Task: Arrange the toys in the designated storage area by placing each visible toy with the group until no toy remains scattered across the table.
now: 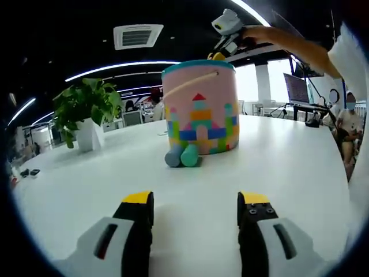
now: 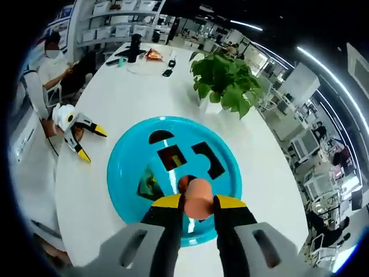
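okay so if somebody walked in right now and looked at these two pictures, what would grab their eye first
Probably the pink bucket printed with a block castle, standing mid-table with two bluish cylinders lying at its base. From above, its bright teal lid with shape cutouts stands out, with the right gripper holding an orange block over it.

Bright ceiling strips [image 1: 121, 65]; fisheye-warped, soft edges.
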Action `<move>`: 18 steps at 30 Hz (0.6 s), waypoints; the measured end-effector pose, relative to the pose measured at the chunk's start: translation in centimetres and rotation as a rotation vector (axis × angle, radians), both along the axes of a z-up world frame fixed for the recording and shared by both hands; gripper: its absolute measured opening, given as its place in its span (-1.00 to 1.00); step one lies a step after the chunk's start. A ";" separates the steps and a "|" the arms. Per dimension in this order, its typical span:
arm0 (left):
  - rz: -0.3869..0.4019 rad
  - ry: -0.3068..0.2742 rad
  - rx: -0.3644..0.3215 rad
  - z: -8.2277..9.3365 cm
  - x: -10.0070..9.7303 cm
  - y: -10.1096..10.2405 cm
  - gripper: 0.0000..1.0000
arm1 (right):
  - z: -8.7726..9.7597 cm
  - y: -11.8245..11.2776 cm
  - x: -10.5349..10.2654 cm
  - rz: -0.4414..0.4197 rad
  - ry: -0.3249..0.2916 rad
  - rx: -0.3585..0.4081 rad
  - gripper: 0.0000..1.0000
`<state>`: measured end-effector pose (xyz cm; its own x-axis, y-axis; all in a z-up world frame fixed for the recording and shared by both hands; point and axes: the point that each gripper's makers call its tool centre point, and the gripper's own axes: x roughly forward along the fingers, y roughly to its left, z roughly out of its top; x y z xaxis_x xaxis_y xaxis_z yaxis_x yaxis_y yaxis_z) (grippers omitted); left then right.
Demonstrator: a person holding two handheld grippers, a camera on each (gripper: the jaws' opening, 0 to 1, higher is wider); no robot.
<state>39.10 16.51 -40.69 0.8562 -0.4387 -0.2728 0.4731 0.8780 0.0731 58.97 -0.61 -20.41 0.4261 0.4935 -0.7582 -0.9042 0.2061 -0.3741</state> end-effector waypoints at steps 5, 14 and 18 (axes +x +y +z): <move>-0.004 -0.001 -0.006 0.1 0.0 0.0 0.20 | -0.7 0.3 -0.2 0.013 0.028 -0.045 -0.59; -0.011 -0.001 -0.018 0.2 -0.1 -0.1 0.20 | -1.1 0.3 -0.1 0.020 0.070 -0.087 -0.59; -0.010 -0.001 -0.020 0.2 -0.1 -0.1 0.20 | -1.2 0.5 -0.1 0.023 0.085 -0.104 -0.59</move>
